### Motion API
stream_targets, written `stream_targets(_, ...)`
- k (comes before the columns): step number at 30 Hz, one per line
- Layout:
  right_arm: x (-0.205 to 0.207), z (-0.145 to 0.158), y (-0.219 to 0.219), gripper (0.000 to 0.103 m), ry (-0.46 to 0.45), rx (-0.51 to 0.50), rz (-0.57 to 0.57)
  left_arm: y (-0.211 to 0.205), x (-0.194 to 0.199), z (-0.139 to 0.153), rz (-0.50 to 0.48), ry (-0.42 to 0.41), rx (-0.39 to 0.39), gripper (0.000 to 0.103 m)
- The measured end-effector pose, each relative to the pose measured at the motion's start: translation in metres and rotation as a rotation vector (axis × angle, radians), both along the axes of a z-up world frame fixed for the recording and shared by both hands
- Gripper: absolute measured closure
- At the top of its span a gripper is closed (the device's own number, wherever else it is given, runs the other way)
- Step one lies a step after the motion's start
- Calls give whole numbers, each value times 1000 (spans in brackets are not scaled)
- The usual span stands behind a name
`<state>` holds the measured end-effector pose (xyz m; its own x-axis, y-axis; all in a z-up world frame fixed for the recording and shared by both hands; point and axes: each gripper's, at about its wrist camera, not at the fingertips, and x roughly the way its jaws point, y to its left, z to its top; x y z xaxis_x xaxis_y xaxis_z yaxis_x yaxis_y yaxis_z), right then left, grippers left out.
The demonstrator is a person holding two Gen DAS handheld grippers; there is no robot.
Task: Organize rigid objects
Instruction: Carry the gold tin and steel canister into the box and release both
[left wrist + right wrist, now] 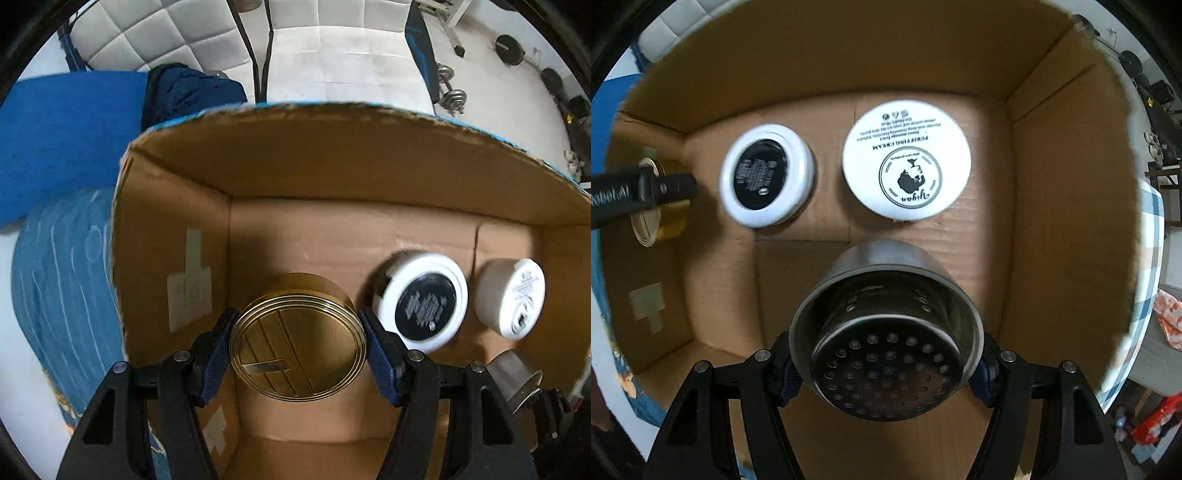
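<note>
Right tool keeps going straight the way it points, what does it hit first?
Most likely the bare cardboard box floor. The right tool holds a perforated steel cup pointing down into the box; the white cream jar sits farther up. Depth unclear.

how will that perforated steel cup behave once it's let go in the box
The perforated steel cup, clamped in the right hand-held gripper, looks rigid and probably light. Its polished round wall seems slippery, so it may roll if laid sideways on the cardboard box floor.
</note>
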<state>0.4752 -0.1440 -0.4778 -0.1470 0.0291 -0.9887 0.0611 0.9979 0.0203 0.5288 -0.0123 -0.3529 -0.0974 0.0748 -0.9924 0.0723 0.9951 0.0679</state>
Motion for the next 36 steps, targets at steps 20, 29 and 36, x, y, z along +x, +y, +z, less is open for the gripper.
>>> stream_targets(20,28,-39,-12,30,113,-22,-49,11,9,-29,66,125,-82,39)
stream_targets(29,21,-7,-16,12,84,8,-39,22,-8,17,83,74,-122,19)
stream_targets(36,-7,39,-9,0,-17,11,-10,14,-55,73,34,-45,-136,14)
